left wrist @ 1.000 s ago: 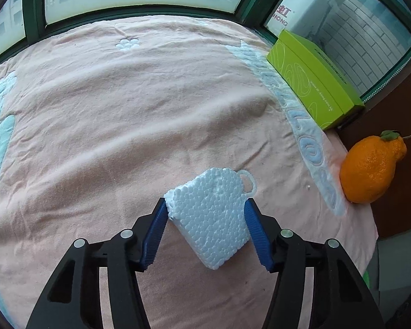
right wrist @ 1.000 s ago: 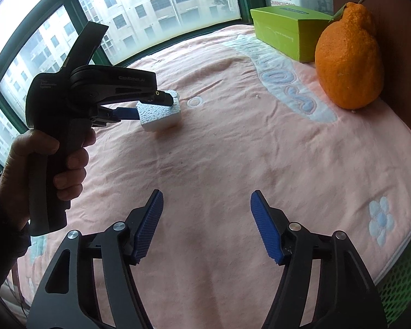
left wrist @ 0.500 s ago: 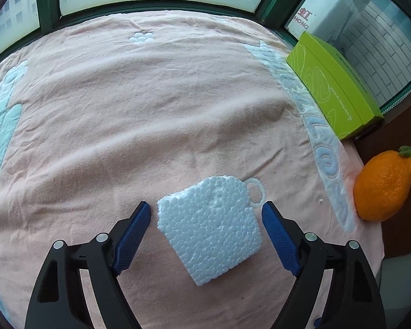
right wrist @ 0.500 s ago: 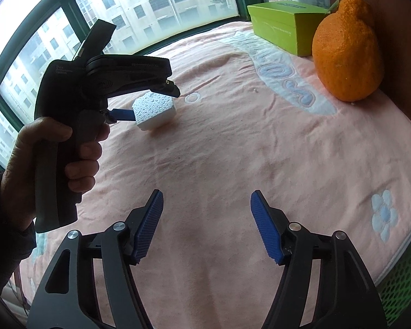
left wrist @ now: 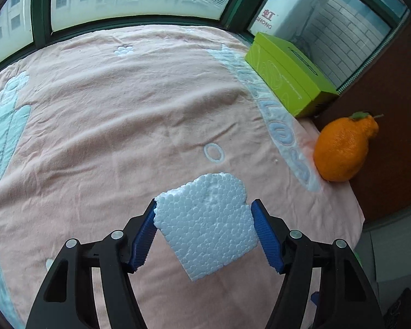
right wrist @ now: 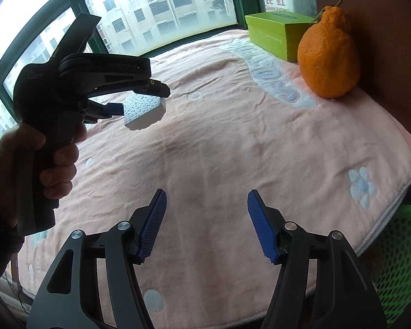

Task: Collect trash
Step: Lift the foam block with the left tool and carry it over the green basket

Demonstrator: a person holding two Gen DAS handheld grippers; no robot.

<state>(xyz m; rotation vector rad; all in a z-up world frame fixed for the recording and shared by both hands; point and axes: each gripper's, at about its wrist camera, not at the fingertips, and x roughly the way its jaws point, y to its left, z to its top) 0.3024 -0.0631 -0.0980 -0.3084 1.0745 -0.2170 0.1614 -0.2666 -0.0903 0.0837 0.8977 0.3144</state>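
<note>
A white styrofoam chunk (left wrist: 208, 219) sits between the blue pads of my left gripper (left wrist: 204, 205), whose jaws are closing and press on both its sides. In the right wrist view the styrofoam chunk (right wrist: 143, 107) hangs a little above the pink towel (right wrist: 233, 150), casting a shadow, with the left gripper (right wrist: 139, 100) around it and a person's hand (right wrist: 41, 164) on the handle. My right gripper (right wrist: 207, 196) hovers over the towel near the front edge; its jaws are closing with nothing between them.
An orange citrus fruit (left wrist: 342, 150) stands at the towel's right edge by a brown wall, behind it a green box (left wrist: 287, 74). A green mesh basket (right wrist: 397, 260) sits below the table edge at the right. Windows line the far side.
The left jaws opened around the styrofoam, then closed on it again and raised it off the towel. The right jaws narrowed slightly and drifted a little.
</note>
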